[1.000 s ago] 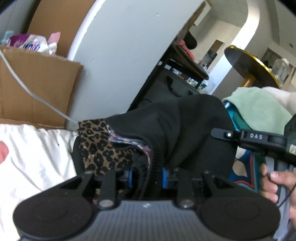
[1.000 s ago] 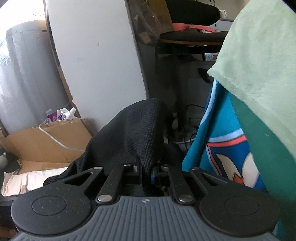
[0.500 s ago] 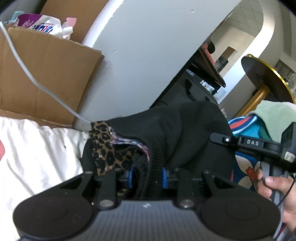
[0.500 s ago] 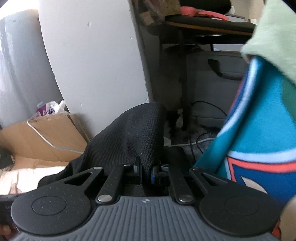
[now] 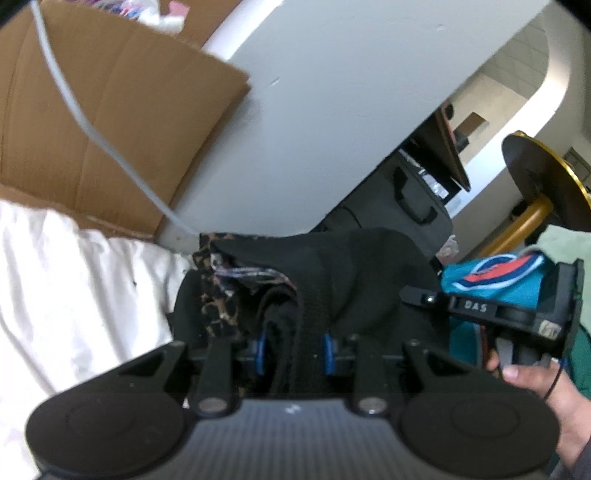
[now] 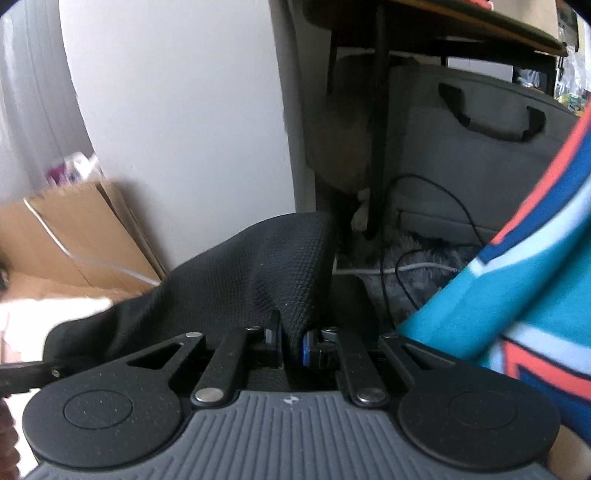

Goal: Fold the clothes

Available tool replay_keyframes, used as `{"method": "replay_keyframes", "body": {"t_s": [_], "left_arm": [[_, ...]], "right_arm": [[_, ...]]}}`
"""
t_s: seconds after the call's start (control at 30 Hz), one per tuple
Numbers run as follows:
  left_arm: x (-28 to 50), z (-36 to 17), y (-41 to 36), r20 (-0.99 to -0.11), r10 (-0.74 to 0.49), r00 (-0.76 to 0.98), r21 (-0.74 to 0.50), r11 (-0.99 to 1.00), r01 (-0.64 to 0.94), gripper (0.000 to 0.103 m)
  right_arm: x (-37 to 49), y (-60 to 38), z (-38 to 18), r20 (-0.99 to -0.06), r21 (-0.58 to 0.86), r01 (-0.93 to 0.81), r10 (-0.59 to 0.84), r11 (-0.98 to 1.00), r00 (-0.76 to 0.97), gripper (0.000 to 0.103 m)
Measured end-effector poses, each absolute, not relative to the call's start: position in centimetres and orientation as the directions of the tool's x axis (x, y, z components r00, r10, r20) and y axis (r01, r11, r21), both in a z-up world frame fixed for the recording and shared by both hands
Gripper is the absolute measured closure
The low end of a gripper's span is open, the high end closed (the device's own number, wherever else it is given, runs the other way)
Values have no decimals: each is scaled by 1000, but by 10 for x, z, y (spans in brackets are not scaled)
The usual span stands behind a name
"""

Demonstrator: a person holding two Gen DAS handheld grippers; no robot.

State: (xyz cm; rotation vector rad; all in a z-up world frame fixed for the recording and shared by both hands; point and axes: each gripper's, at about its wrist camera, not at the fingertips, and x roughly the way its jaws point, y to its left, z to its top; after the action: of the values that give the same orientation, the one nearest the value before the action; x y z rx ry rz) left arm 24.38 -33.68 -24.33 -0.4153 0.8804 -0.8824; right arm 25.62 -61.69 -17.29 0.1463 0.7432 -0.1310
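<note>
Both claws, left gripper [image 5: 293, 350] and right gripper [image 6: 291, 345], clench the black knit garment [image 5: 362, 273] at lower centre, lifted mid-fold; next, lay it flat.

Left gripper [image 5: 294, 350]: clamped on a bunched edge of the garment [image 5: 354, 273] — cloth rises ahead of it.
Right gripper [image 6: 291, 341]: pinching the same garment's far edge.
Bedsheet [image 5: 66, 280]: left of the garment, below it.
Cardboard box [image 5: 110, 122]: behind the bedsheet, against the wall panel [image 5: 351, 96].
Cable [image 5: 92, 129]: draped across the box.
Blanket [image 6: 517, 295]: right of the garment.
Bag [image 6: 480, 155]: behind — under the desk [image 6: 443, 22].
</note>
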Motion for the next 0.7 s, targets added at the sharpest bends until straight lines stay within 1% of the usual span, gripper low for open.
{"method": "replay_keyframes", "body": {"t_s": [0.03, 0.07, 0.1, 0.17, 0.2, 0.23, 0.33, 0.37, 0.43, 0.5, 0.6, 0.7], "left_arm": [[247, -246, -336, -493, -809, 321, -650, 587, 482, 70], [250, -249, -335, -496, -810, 313, -659, 586, 472, 69], [253, -249, -334, -495, -814, 303, -666, 580, 470, 69], [257, -247, -334, -498, -819, 286, -665, 572, 480, 66], [258, -246, -335, -503, -817, 282, -661, 574, 483, 65], [261, -244, -336, -503, -815, 288, -659, 577, 482, 62], [268, -239, -337, -497, -811, 309, -658, 584, 475, 61], [271, -238, -338, -492, -811, 316, -662, 584, 469, 59], [279, -238, -341, -489, -811, 321, -666, 585, 463, 56], [291, -240, -349, -495, -810, 313, -667, 586, 461, 56], [307, -241, -355, -502, -807, 310, -668, 590, 454, 62], [320, -243, -354, -496, -813, 303, -680, 581, 446, 76]], "right_arm": [[261, -615, -178, -691, 51, 184, -98, 982, 716, 85], [265, -614, -183, -697, 25, 198, -125, 980, 706, 76], [267, -615, -186, -698, 25, 214, -136, 976, 703, 73], [271, -615, -191, -699, 21, 241, -158, 970, 697, 72], [273, -614, -193, -701, 3, 243, -171, 970, 692, 69], [276, -613, -194, -703, -15, 243, -183, 970, 687, 69], [281, -611, -197, -698, -81, 253, -236, 964, 676, 64], [284, -611, -197, -690, -97, 264, -256, 960, 677, 62], [288, -611, -197, -678, -106, 290, -282, 951, 679, 61], [292, -610, -197, -674, -100, 305, -290, 947, 679, 61], [291, -606, -195, -651, -96, 325, -306, 941, 695, 61], [277, -599, -187, -611, -35, 325, -278, 945, 741, 61]]}}
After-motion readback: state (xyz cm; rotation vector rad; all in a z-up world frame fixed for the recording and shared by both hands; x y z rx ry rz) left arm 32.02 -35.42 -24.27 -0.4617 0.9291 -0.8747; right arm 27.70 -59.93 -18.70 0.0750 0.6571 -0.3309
